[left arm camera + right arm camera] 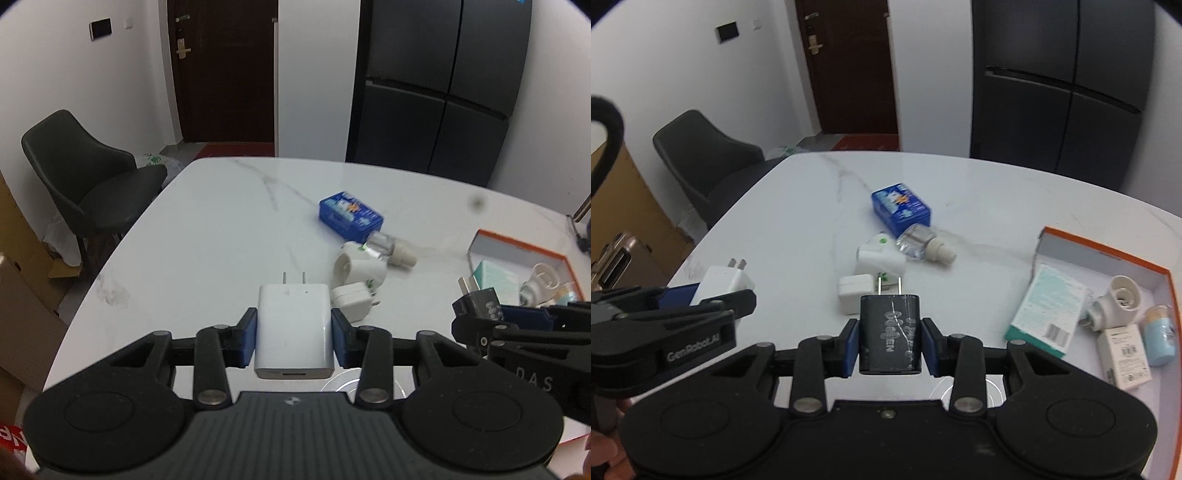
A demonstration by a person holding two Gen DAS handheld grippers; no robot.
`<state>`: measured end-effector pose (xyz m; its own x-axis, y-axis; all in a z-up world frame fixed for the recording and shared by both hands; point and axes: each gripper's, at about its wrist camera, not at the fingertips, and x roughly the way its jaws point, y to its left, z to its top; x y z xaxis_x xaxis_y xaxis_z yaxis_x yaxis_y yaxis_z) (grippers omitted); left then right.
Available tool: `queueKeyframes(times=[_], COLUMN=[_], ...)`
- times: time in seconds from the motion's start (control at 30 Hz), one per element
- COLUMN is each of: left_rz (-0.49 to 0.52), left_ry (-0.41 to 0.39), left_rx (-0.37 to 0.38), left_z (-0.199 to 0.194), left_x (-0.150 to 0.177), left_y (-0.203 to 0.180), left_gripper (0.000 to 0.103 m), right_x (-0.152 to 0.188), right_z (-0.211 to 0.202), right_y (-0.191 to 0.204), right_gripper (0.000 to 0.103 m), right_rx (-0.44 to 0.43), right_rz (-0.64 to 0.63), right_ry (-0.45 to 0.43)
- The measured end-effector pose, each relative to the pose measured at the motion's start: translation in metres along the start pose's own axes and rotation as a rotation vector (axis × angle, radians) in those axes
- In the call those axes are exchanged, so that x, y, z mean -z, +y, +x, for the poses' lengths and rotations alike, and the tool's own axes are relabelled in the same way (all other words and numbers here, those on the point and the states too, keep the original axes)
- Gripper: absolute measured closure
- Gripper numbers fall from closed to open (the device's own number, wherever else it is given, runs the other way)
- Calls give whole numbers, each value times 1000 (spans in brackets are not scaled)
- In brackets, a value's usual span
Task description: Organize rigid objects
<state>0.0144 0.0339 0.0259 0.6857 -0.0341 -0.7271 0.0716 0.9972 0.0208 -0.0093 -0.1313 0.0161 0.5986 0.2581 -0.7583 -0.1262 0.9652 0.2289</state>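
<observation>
Two chargers held off the table: left gripper (294, 332) pads clamp the white charger (293, 328), right gripper (889, 341) clamps the black charger (889, 330). Smooth sides may slip; close hands may collide. Loose plugs at 12 o'clock; orange-rimmed box (1108, 254) at 2.

Two close wrist views angled down, side by side, over one marble table (207, 236).

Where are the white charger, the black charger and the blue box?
white charger (293, 325), left wrist view, on its flat top face.
black charger (889, 332), right wrist view, on its printed face.
blue box (900, 207), right wrist view, on its lid.
</observation>
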Motion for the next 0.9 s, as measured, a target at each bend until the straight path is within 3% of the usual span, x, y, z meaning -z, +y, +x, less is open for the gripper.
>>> queueKeyframes(times=[0.47,0.9], left_rz=[34,71], left_ry=[-26,-20], left_rx=[56,101], left_z=[-15,-14], left_x=[-2,2], left_y=[-34,-62], left_gripper=[62,62], right_x=[14,28], right_z=[-33,-40], right_y=[-35,-62], right_gripper=[59,59], right_rx=[63,103], right_rz=[68,115], right_ry=[-19,-5])
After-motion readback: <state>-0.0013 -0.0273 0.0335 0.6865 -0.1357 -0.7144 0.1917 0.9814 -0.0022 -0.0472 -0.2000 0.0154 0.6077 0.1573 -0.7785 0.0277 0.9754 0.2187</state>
